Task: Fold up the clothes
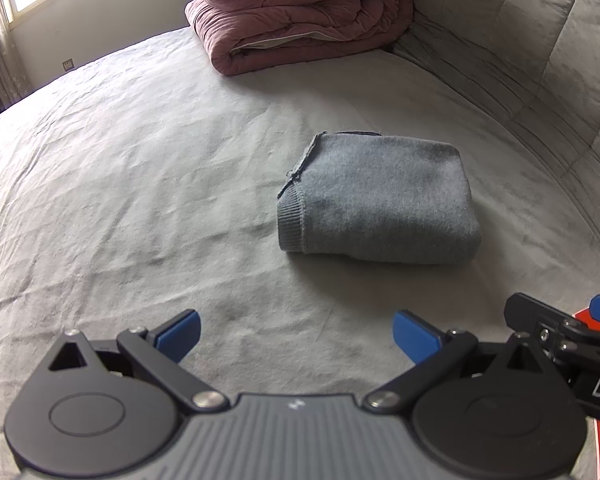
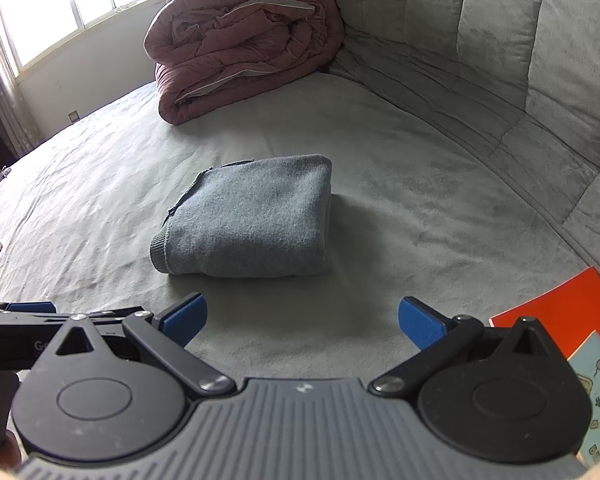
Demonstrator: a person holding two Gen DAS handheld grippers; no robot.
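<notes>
A: Left gripper [image 1: 296, 338] and right gripper [image 2: 302, 322]: state?

B: Both released, blue pads spread wide, nothing between them; each is poised above the bed sheet [image 1: 120, 184], the two side by side.

A: Position of the garment?

B: The grey sweater [image 2: 248, 220] lies folded into a compact block on the sheet ahead of both grippers, apart from them. Beyond it, a rolled pink quilt [image 2: 244, 48]; at right, an orange book [image 2: 560, 312].
</notes>
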